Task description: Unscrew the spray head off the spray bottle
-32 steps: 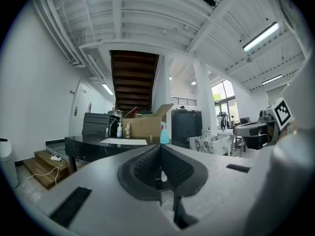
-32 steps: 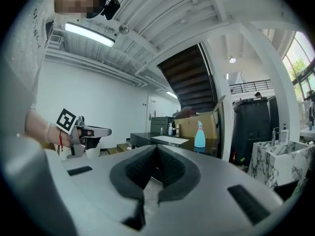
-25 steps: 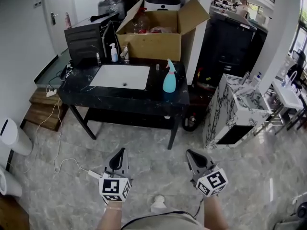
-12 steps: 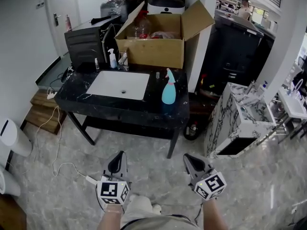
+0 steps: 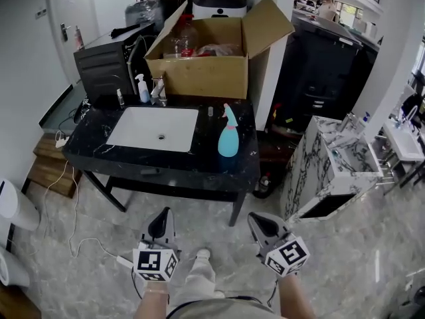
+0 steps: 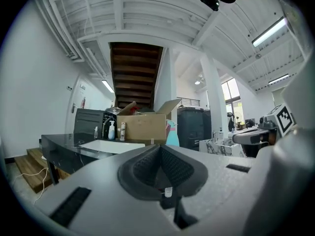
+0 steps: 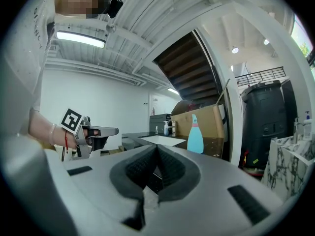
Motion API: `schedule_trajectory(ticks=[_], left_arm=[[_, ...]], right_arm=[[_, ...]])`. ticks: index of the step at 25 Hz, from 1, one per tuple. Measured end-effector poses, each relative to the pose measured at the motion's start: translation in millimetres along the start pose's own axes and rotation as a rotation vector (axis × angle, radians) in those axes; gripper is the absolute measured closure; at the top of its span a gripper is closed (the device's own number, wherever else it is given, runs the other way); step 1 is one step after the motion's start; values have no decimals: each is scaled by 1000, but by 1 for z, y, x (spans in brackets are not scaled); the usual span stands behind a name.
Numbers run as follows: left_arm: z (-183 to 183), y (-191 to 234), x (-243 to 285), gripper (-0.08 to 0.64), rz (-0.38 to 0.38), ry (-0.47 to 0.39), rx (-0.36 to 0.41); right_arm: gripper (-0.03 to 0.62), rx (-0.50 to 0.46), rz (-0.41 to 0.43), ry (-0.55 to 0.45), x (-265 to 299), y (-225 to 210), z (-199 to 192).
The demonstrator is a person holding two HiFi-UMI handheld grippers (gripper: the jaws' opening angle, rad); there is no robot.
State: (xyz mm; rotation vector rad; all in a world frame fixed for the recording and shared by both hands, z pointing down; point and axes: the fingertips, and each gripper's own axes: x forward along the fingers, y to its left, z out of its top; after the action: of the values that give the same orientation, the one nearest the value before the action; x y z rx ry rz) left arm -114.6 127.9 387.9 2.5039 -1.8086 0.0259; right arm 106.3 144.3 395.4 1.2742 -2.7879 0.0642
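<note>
A turquoise spray bottle [image 5: 228, 136] with a pale spray head stands upright near the right front corner of the black marble vanity [image 5: 199, 168]. It also shows far ahead as the spray bottle [image 6: 172, 133] in the left gripper view and the spray bottle [image 7: 195, 136] in the right gripper view. My left gripper [image 5: 159, 222] and right gripper [image 5: 255, 223] hover over the floor, well short of the vanity. Both are shut and empty, jaws pressed together. The left gripper [image 7: 98, 134] shows in the right gripper view.
A white sink basin [image 5: 154, 127] is set in the vanity, with small bottles [image 5: 142, 89] by the tap. An open cardboard box [image 5: 207, 62] and a black cabinet [image 5: 103, 68] stand behind. A marbled white unit [image 5: 329, 161] is at the right. A cable [image 5: 73, 208] lies on the floor.
The vanity and spray bottle have come closer and lower in the head view as I walk toward them. Both grippers keep their shut pose.
</note>
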Motion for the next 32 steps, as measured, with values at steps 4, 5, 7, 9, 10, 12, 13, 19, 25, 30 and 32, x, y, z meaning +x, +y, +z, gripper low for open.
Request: schedule_trajectory(ticks=[4, 5, 7, 9, 10, 12, 13, 19, 25, 30, 32], left_arm=[[-2, 14, 36, 555, -13, -1, -23], [-3, 17, 44, 555, -18, 0, -25], [-3, 21, 60, 555, -29, 3, -25], [-4, 26, 76, 555, -43, 9, -28], [-4, 29, 85, 555, -52, 12, -31], [-4, 33, 101, 555, -73, 14, -34], [-3, 35, 109, 555, -84, 13, -34], [1, 42, 163, 555, -148, 19, -13], [6, 48, 215, 555, -223, 10, -2], [1, 44, 246, 554, -307, 12, -23], [-2, 37, 254, 554, -334, 21, -41]], right_arm=[[588, 2, -1, 7, 33, -20, 2], [586, 2, -1, 9, 40, -24, 2], [588, 8, -4, 10, 55, -33, 2], [588, 18, -9, 12, 69, -43, 3], [588, 21, -12, 15, 76, -47, 3], [586, 28, -20, 21, 89, -54, 3], [587, 31, -24, 23, 95, -58, 3], [587, 36, -67, 30, 129, -87, 8], [586, 29, -121, 23, 161, -114, 14], [586, 27, -175, 16, 175, -130, 18], [586, 39, -193, 14, 175, -138, 21]])
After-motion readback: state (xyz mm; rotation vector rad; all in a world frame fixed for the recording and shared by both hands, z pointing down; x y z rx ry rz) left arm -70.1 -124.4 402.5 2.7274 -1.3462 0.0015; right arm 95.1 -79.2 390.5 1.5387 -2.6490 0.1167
